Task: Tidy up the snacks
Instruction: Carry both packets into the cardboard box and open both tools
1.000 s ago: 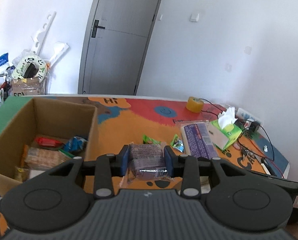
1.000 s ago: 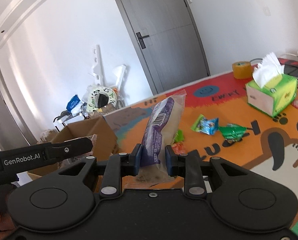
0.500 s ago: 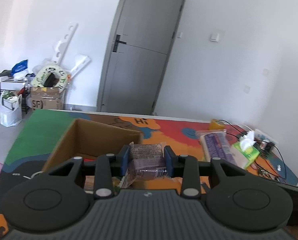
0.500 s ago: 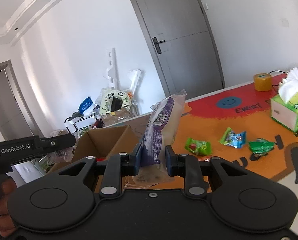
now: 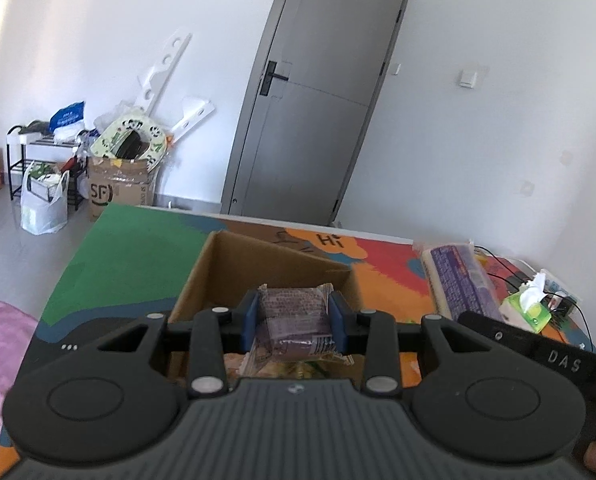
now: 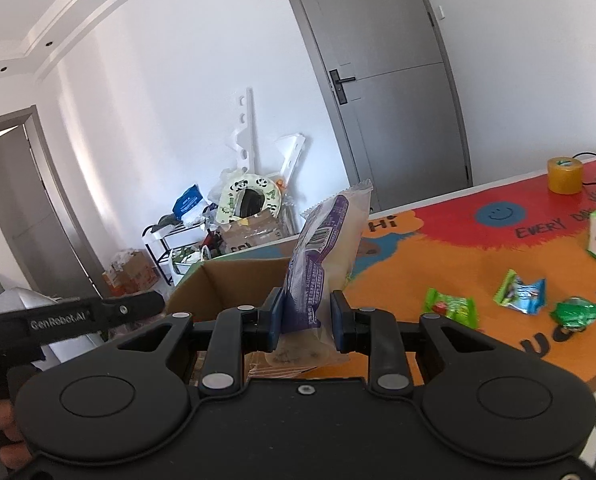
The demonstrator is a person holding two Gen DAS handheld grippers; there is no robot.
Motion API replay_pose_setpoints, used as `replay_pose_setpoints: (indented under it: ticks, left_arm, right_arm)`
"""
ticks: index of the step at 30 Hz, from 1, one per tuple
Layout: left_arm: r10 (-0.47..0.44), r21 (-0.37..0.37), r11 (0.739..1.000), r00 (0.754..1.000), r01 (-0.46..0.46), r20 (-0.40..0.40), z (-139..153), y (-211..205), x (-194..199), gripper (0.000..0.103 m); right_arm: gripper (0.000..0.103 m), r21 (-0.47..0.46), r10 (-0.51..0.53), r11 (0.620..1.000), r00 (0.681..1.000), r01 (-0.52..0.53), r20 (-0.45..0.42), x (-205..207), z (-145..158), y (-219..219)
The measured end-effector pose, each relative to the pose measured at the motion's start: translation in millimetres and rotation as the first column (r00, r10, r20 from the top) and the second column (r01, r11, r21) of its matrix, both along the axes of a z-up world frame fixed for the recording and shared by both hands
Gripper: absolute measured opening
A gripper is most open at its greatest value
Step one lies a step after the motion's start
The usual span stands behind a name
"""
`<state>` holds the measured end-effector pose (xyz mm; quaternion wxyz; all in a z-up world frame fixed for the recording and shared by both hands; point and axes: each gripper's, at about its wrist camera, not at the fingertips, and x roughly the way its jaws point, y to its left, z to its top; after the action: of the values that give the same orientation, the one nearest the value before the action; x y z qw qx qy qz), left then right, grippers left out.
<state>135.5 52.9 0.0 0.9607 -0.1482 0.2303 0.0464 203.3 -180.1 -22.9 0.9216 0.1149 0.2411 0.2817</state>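
Your left gripper [image 5: 293,316] is clamped on a small purple-wrapped snack [image 5: 291,320], held flat over the near part of the open cardboard box [image 5: 265,264], so the drop lies straight below. Your right gripper [image 6: 308,320] pinches a long purple bread packet [image 6: 322,256], its long axis upright, with the box just ahead and left. The box walls stand close; the green candy packets [image 6: 452,308] on the table mat [image 6: 438,256] lie well right.

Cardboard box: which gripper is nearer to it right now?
Left. The left gripper holds its purple snack right over the cardboard box; the right gripper, gripping a long wafer pack, sits just short of it.
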Motion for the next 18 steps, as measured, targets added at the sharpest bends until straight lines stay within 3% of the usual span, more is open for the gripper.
replay_pose_setpoints:
  ticks: [5, 9, 18]
  left_arm:
    - [0.035, -0.017, 0.999, 0.999, -0.035, -0.017, -1, 16, 1, 0.042]
    - [0.055, -0.015, 0.998, 0.998, -0.055, 0.0, 4, 23, -4, 0.054]
    - [0.111, -0.028, 0.993, 0.994, -0.111, -0.001, 6, 39, -12, 0.058]
  right_arm:
    - [0.026, -0.006, 0.027, 1.0, 1.0, -0.027, -0.002, 2, 1, 17]
    - [0.025, -0.007, 0.053, 0.999, 0.999, -0.053, 0.0, 2, 4, 30]
    - [0.027, 0.01, 0.112, 0.994, 0.994, -0.112, -0.007, 6, 9, 59]
